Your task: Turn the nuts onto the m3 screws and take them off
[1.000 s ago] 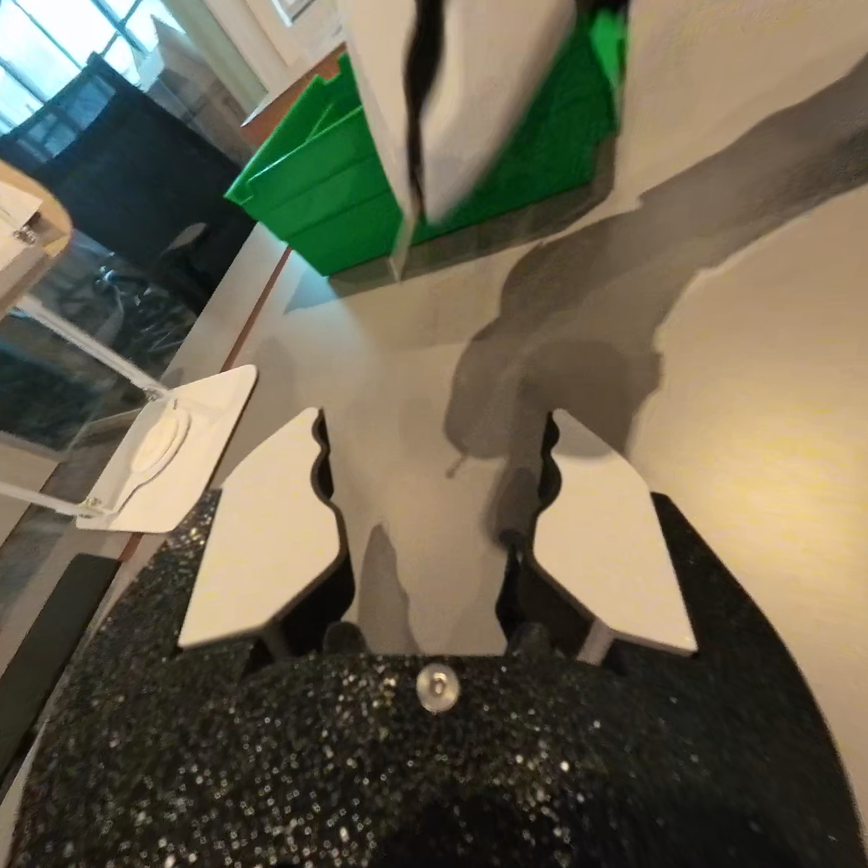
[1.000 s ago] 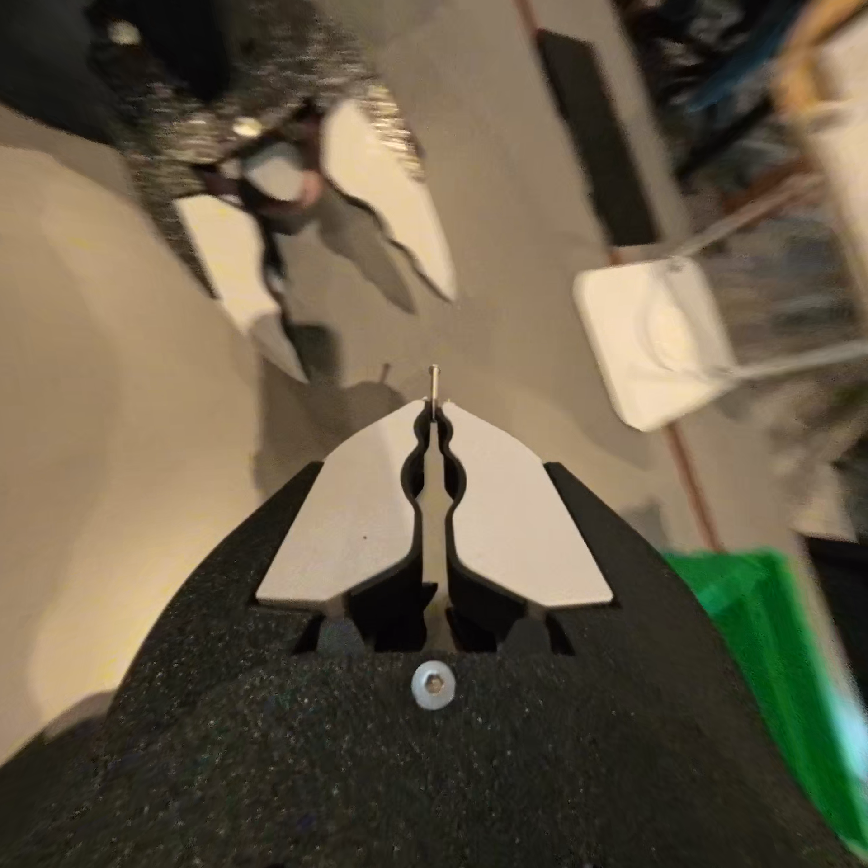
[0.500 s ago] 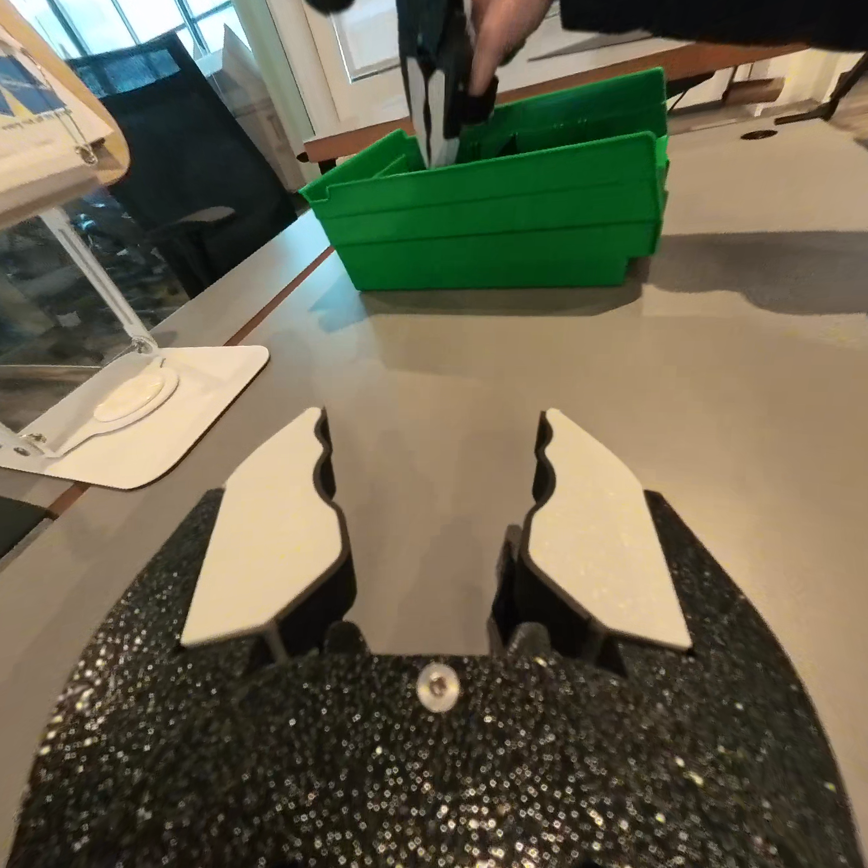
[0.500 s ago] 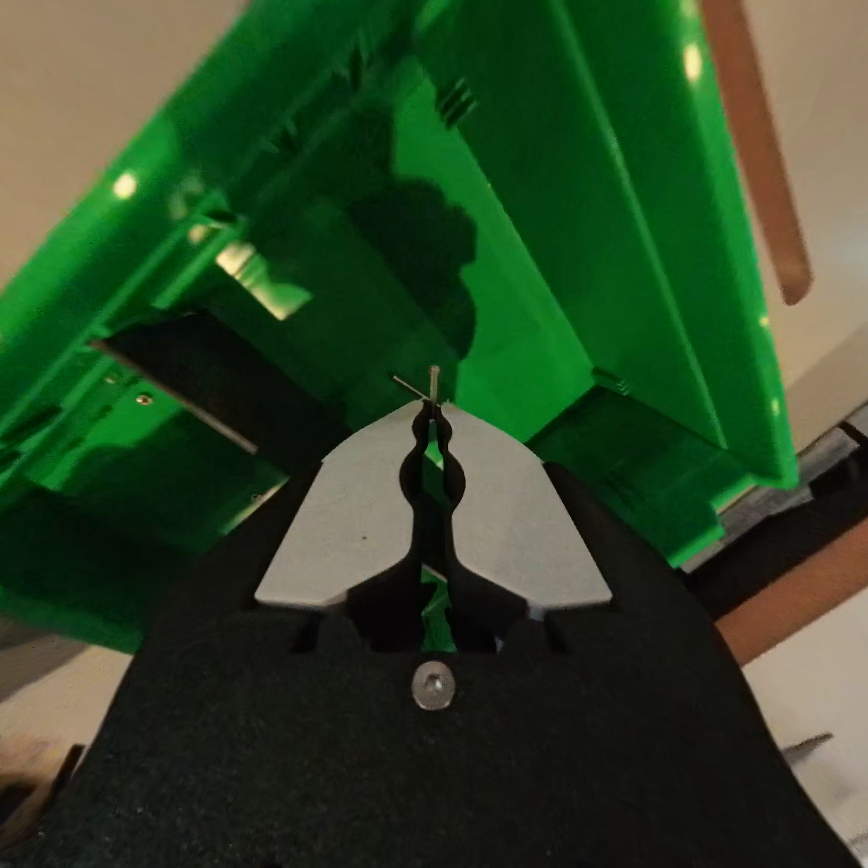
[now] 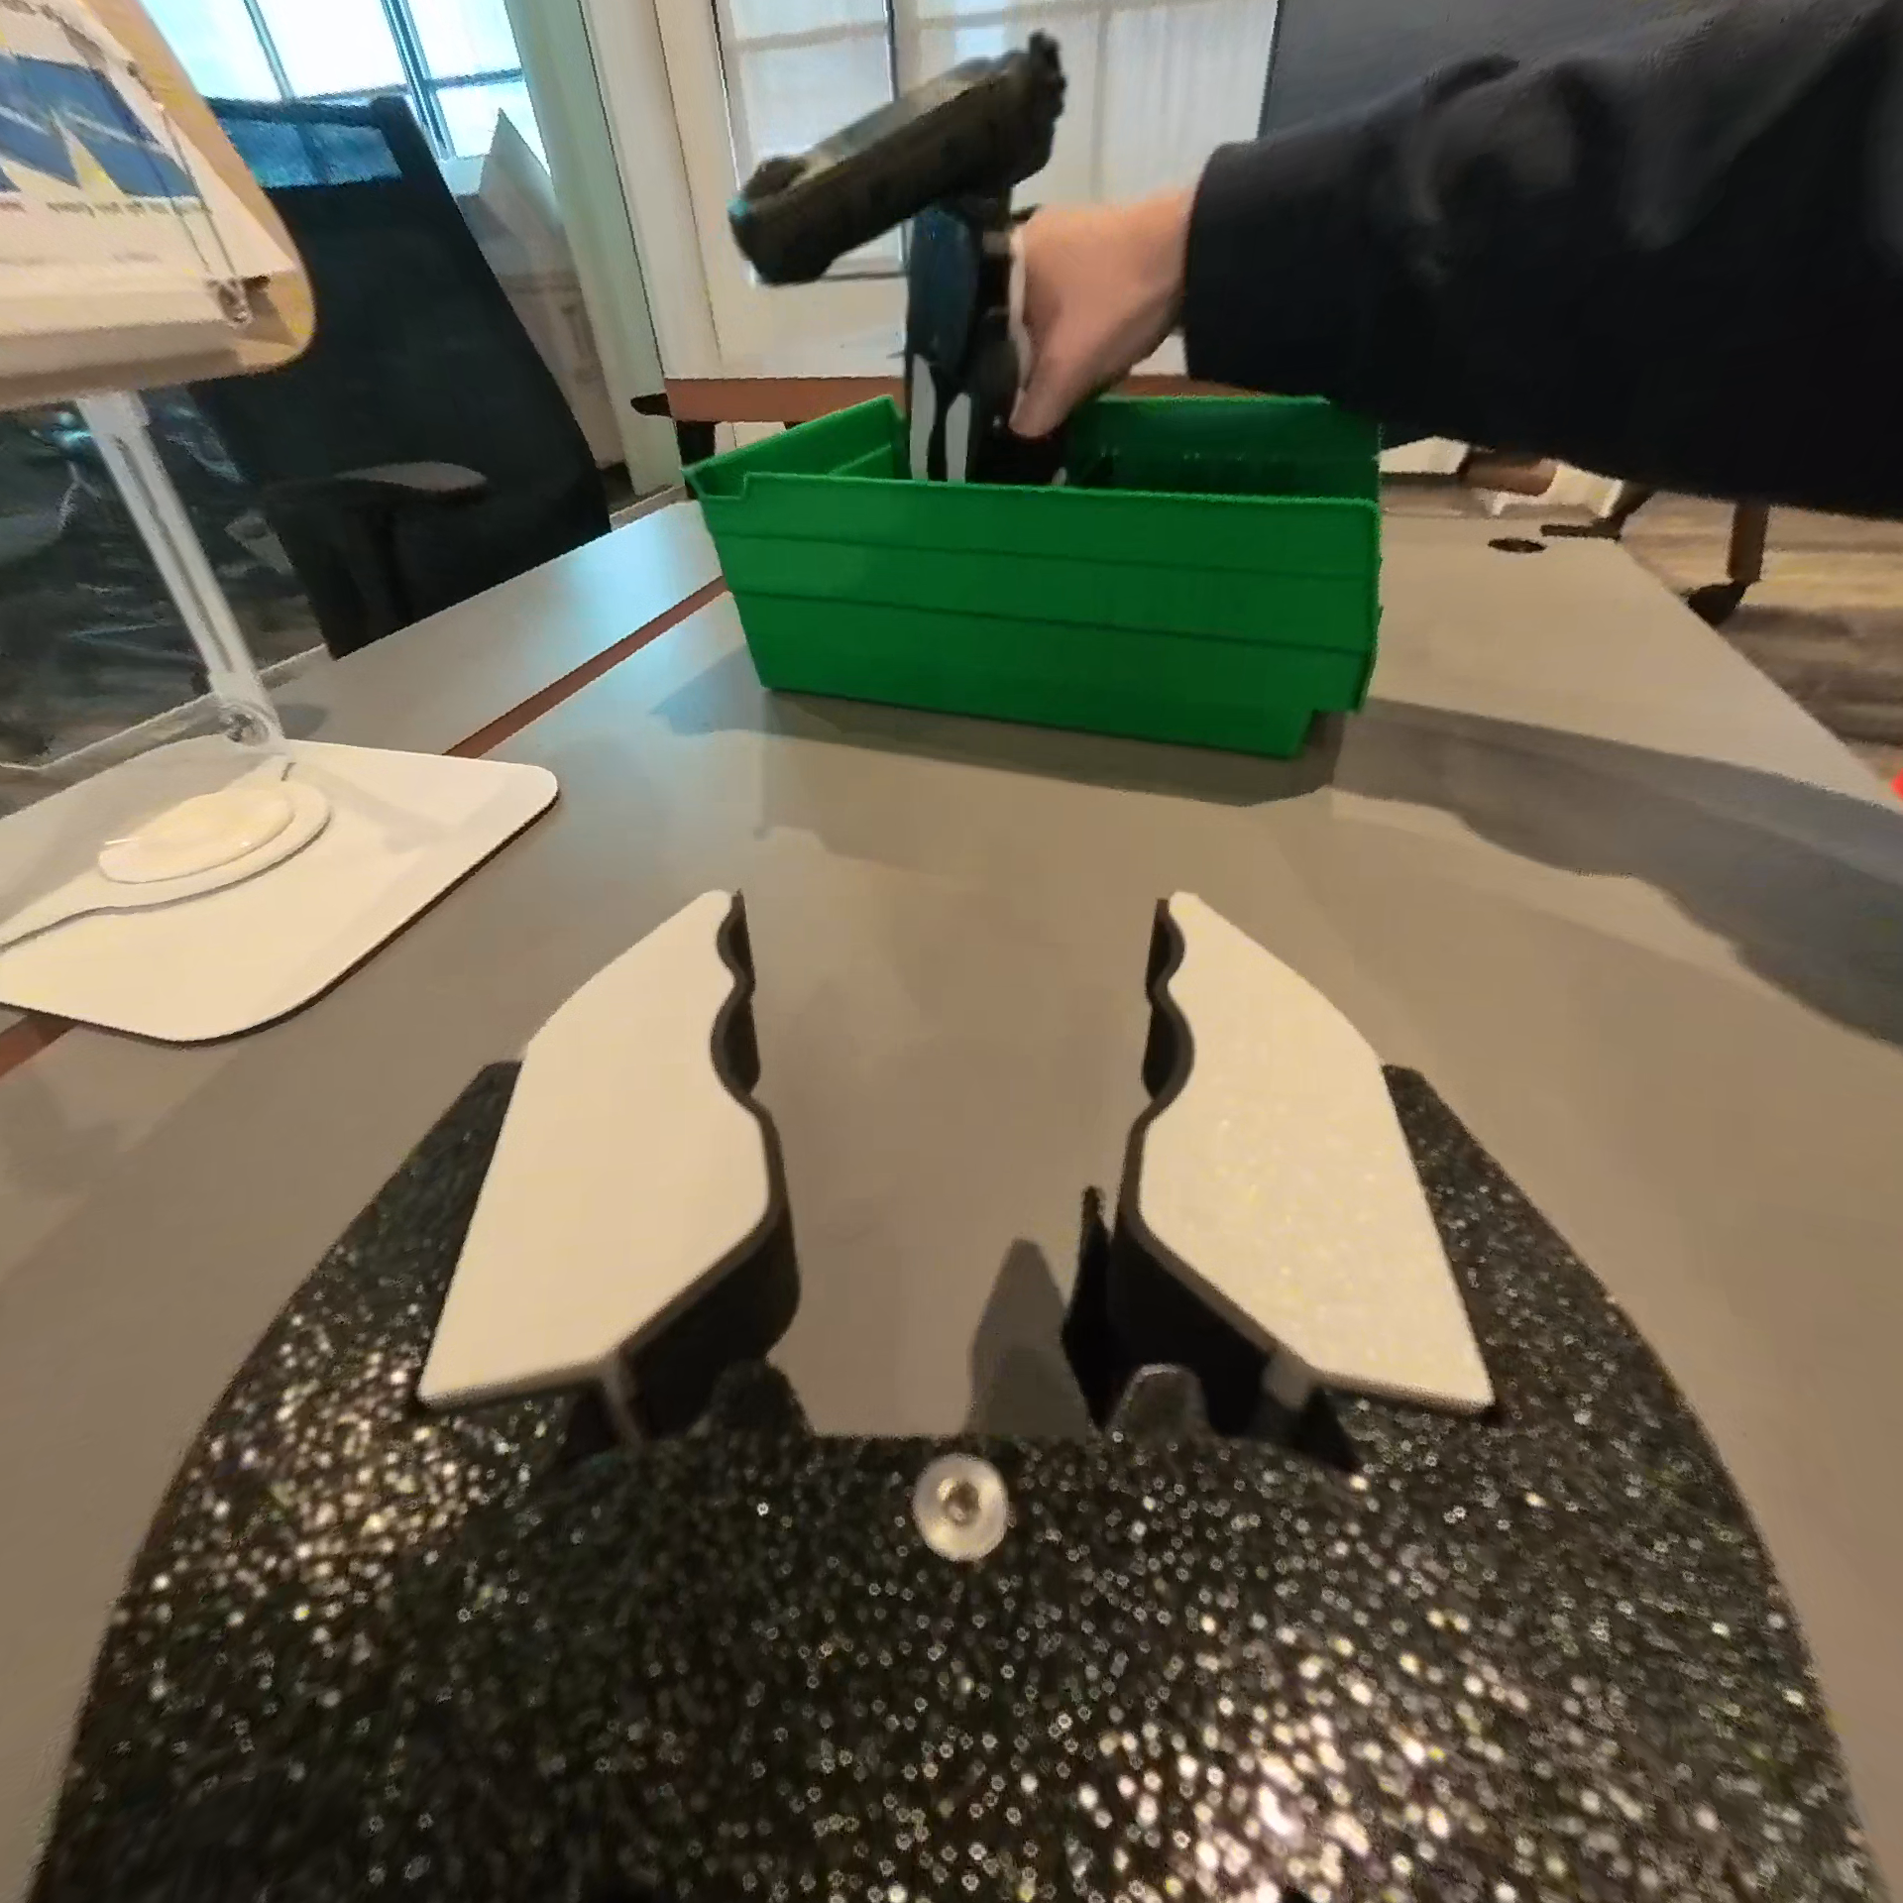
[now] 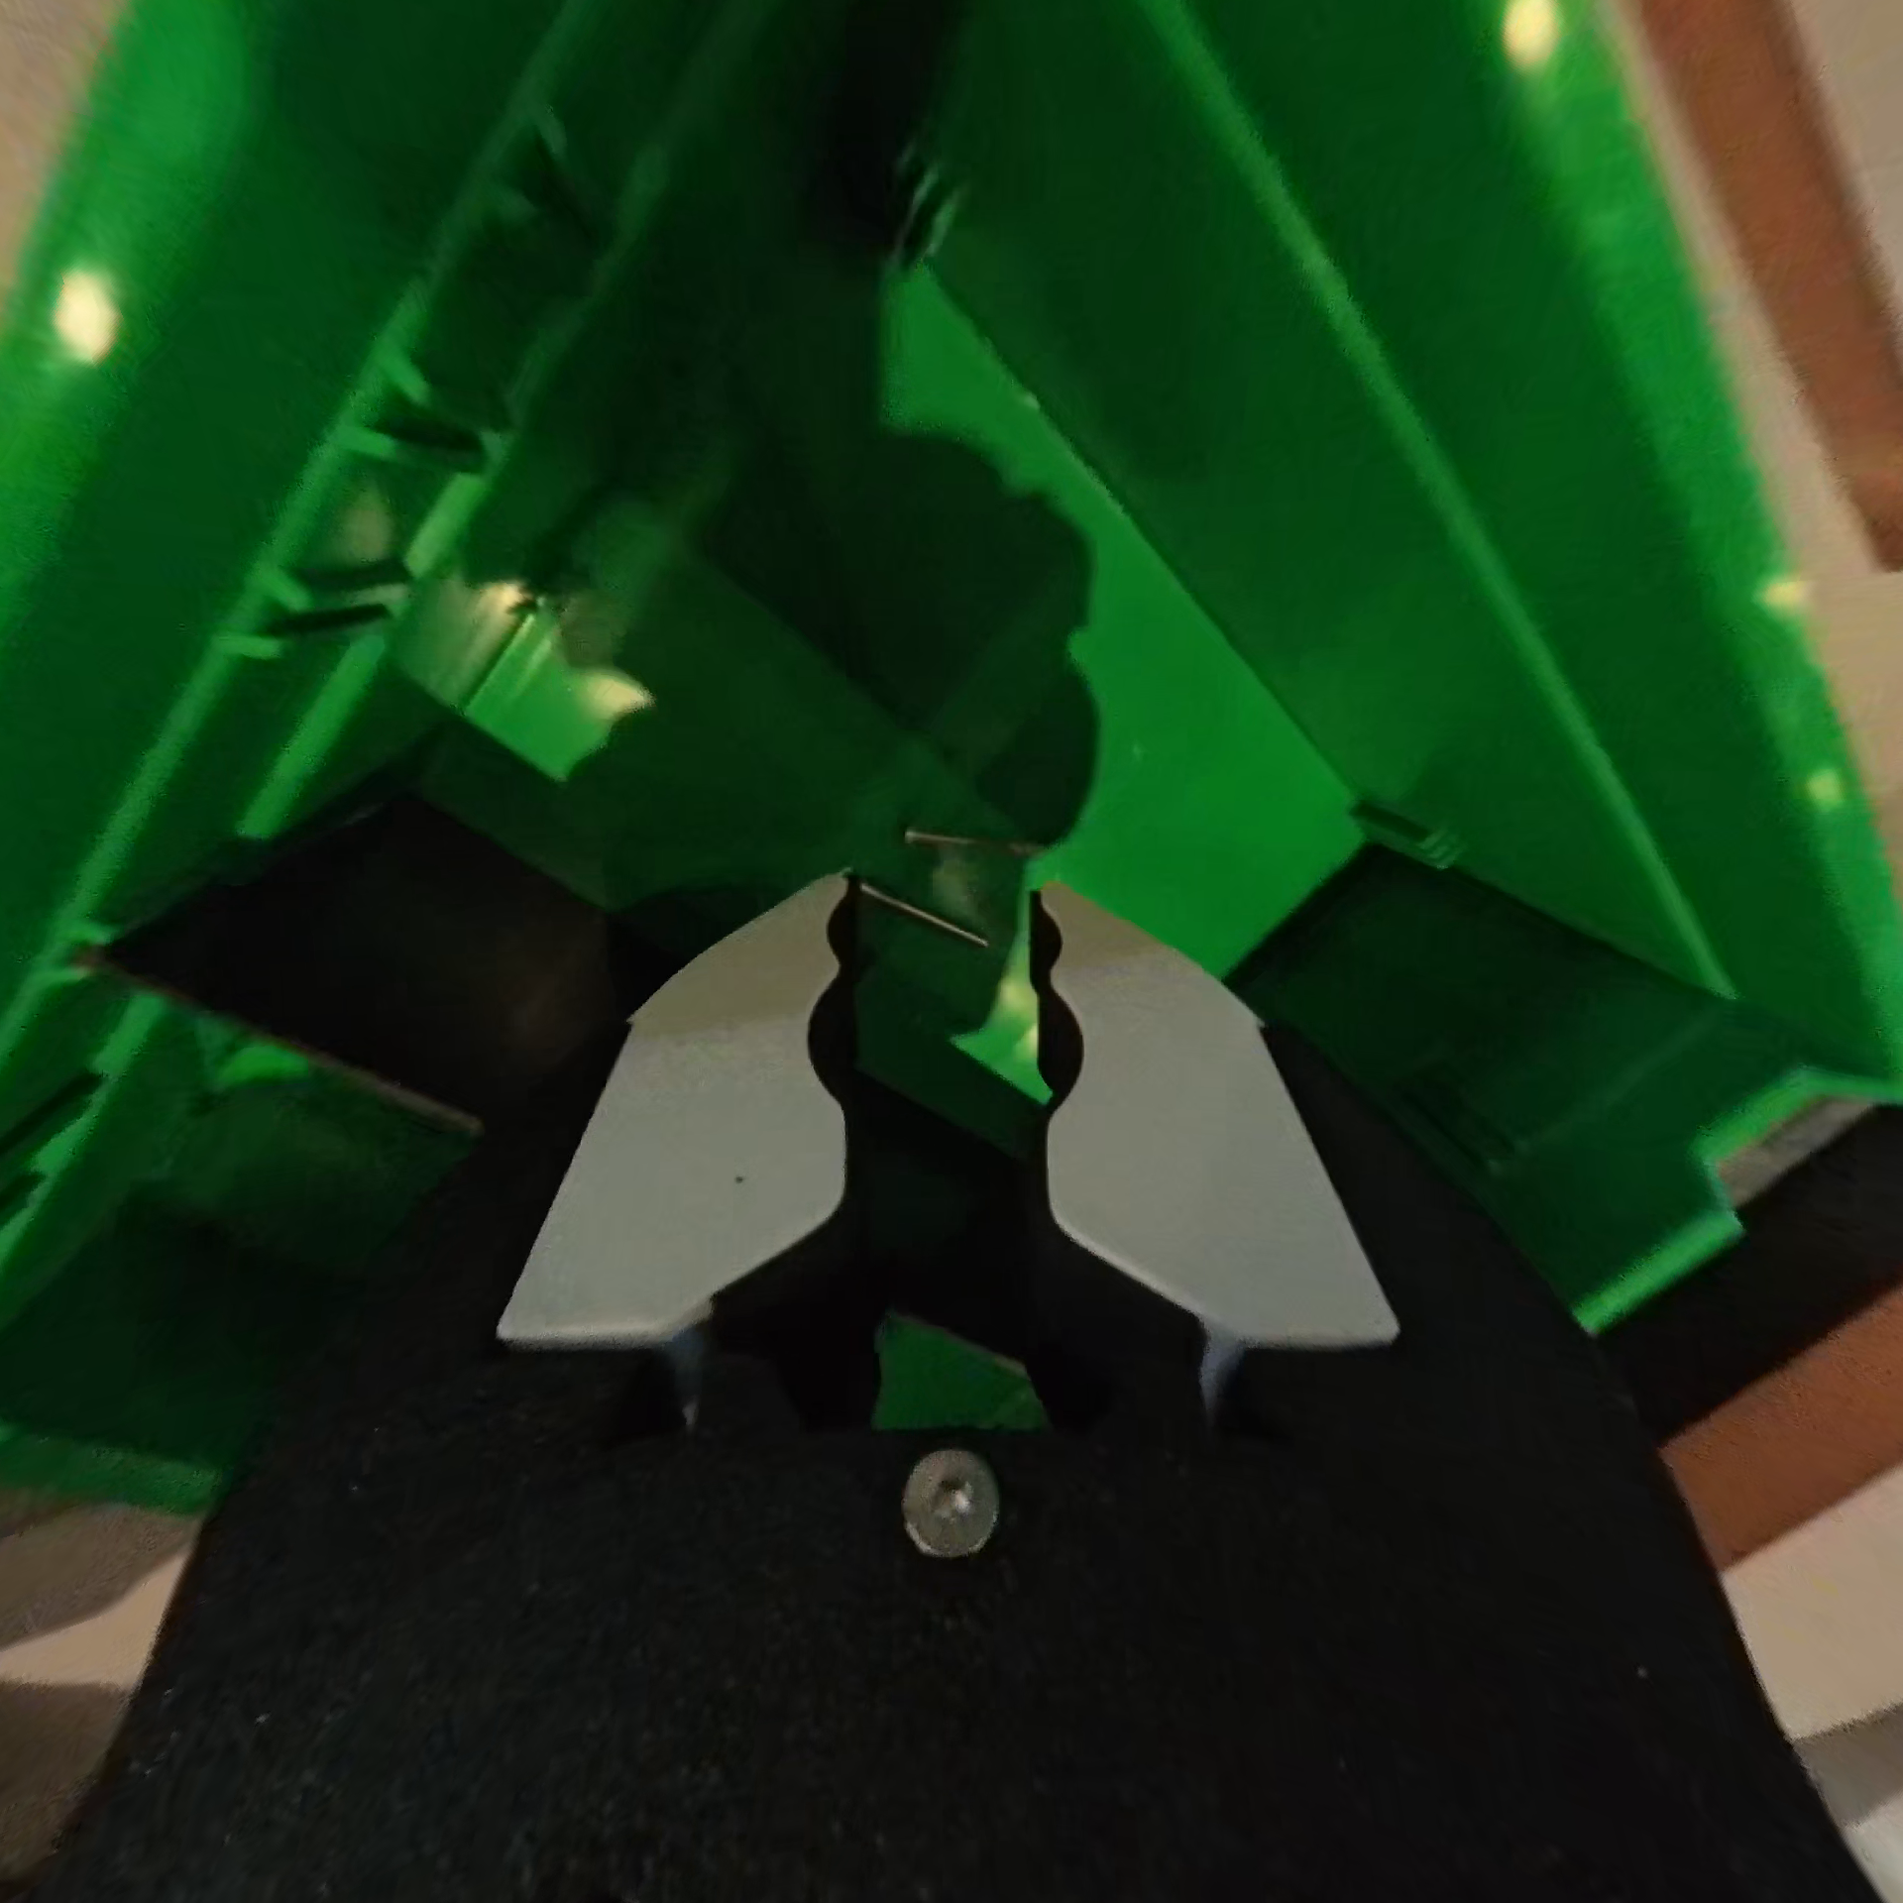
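The left hand-held gripper sits low over the flat grey surface. Its two white fingers are spread wide apart, and only bare grey top shows between them. It holds nothing.

The right hand-held gripper points down into the green plastic bin. Its white fingers are parted a little, with a narrow gap between them. Nothing is pinched in that gap. Just past its tips, two thin silver metal screws lie on the green floor of the bin. One lies close by the left fingertip, and it is slanted. The other lies a bit farther out, and it is nearly level. The pads do not press on either one. The nuts are too small to pick out.

From the left side, that same right hand-held gripper stands nearly upright with its tips dipped below the bin's rim. A person's hand grips it, and a dark sleeve reaches in from the right. The green plastic bin rests on the surface, well ahead of the left hand-held gripper.

Off to the left stands a flat white base with rounded corners. A clear slanted post rises from it. A black office chair stands behind the surface.
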Tool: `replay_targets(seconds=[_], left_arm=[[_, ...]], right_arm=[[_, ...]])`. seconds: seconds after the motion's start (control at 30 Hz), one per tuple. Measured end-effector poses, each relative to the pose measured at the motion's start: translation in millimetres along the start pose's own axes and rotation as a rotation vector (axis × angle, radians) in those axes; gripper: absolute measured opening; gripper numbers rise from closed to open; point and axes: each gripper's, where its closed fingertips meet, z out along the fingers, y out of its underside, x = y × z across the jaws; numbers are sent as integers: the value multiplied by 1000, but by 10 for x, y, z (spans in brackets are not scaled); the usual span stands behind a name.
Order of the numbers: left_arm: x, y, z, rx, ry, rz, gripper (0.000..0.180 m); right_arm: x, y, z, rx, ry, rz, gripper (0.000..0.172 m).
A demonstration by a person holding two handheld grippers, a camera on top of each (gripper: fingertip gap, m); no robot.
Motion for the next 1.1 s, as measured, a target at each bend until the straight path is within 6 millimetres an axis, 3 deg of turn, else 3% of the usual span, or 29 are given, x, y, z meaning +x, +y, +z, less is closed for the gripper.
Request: replay_targets(seconds=[0.1,0.17,0.3,0.4,0.5,0.6,0.7,0.83,0.97,1.1], left_arm=[[-16,-14,-12,11,-4,-11,72],[-13,-15,-15,12,-2,-11,72],[-11,-34,-30,27,4,-16,63],[0,-61,-59,50,25,-37,50],[-16,-86,-86,73,35,-68,46],[-7,-98,-103,83,55,-87,38],[21,-110,-120,93,72,-79,26],[48,-110,-126,93,74,-53,8],[65,-95,-114,78,69,-30,1],[37,-103,-131,87,45,-25,0]], right_arm=[[-22,-121,-376,187,40,48,31],[-149,-218,-721,363,31,100,32],[-705,-378,-1376,739,-43,130,32],[-1257,-437,-1625,935,-98,77,33],[-1787,-503,-1647,1052,-154,3,29],[-2139,-626,-1604,1201,-145,-70,23],[-2277,-751,-1507,1264,-34,-132,4],[-2484,-898,-1654,1386,137,-227,0],[-2714,-1002,-1614,1408,33,-212,0],[-2794,-998,-1583,1418,-14,-214,0]])
